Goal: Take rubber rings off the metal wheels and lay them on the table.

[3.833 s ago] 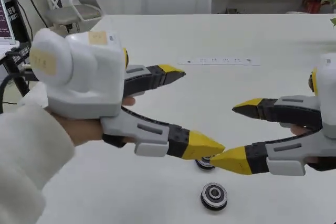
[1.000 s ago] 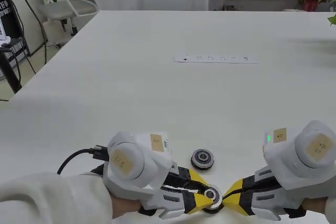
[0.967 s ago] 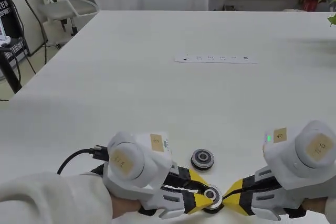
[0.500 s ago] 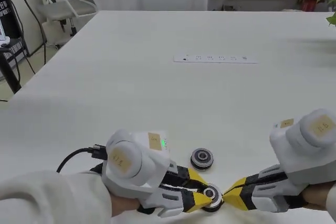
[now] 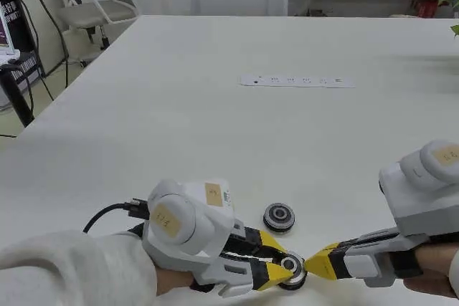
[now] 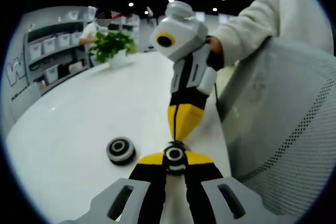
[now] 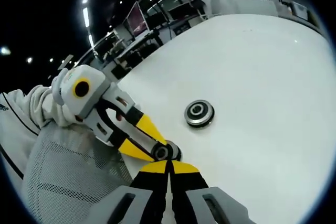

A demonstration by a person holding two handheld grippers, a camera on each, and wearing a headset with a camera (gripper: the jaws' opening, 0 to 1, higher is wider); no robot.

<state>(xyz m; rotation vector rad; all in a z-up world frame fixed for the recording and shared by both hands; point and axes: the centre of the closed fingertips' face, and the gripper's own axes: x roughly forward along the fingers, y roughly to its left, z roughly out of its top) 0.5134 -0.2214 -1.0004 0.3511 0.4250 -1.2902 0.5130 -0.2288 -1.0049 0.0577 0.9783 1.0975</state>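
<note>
Head view: left gripper (image 5: 278,269) clamps a wheel (image 5: 292,265); right gripper (image 5: 313,266), jaws together, nips its rim. Next, probably, peeling the rubber ring (image 5: 294,282) away.

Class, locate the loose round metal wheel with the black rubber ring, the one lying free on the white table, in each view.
Head view: loose wheel, bottom centre.
Left gripper view: loose wheel, lower left.
Right gripper view: loose wheel, centre, slightly right.
Shared landmark: the second wheel, clamped between yellow-tipped jaws, beside it.
</note>
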